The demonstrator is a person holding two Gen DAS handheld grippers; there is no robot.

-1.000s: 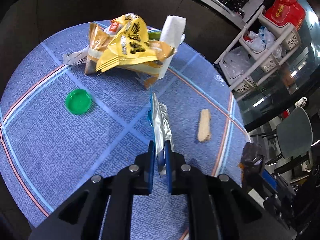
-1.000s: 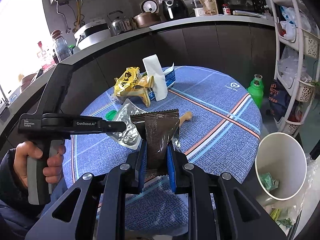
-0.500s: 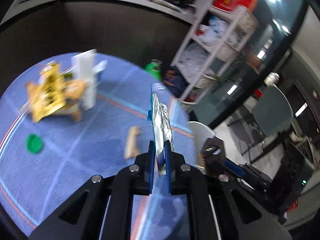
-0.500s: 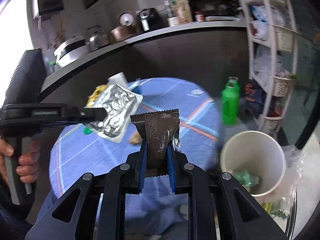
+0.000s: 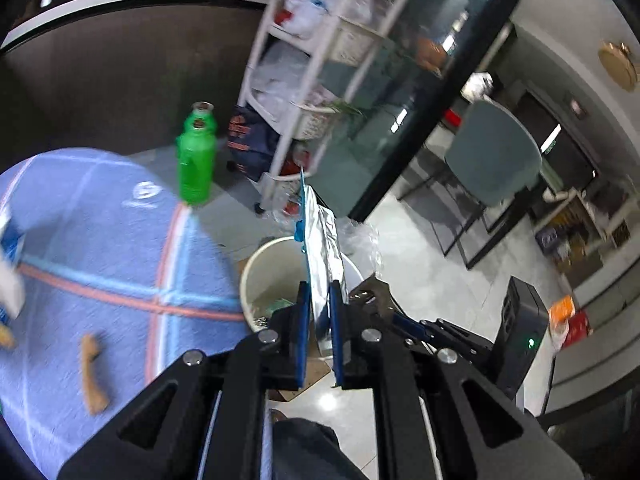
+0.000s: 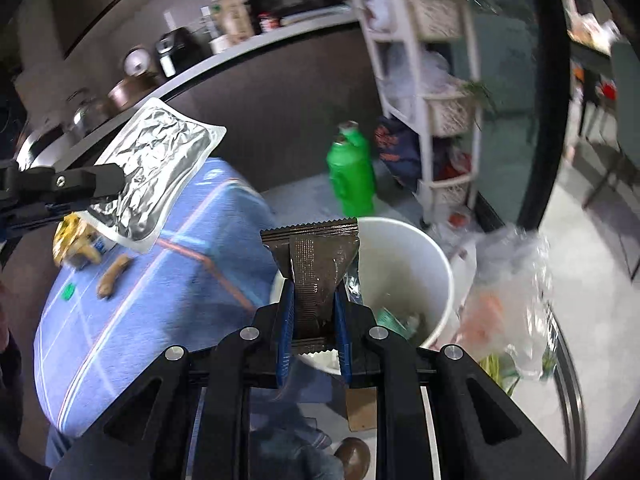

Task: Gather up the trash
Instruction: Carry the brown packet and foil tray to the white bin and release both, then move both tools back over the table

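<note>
My left gripper [image 5: 319,304] is shut on a silver foil pouch [image 5: 323,256], held edge-on above the white trash bin [image 5: 256,272] beside the table. From the right wrist view the same foil pouch [image 6: 154,172] shows flat, high over the table's edge, pinched by the left gripper [image 6: 116,182]. My right gripper [image 6: 314,312] is shut on a dark brown wrapper [image 6: 314,268] that stands upright in front of the white trash bin [image 6: 416,252]. Some green scraps lie at the bin's bottom.
The round table with a blue checked cloth [image 6: 160,300] carries a tan stick-shaped snack [image 6: 114,276], a green cap [image 6: 69,291] and a yellow bag [image 6: 72,232]. A green bottle [image 6: 352,172], a white rack [image 6: 424,80] and a clear plastic bag [image 6: 508,292] stand near the bin.
Both grippers swung right from over the table toward the white bin, each keeping its wrapper. The bin now sits close behind both sets of fingers; the table has slid to the left.
</note>
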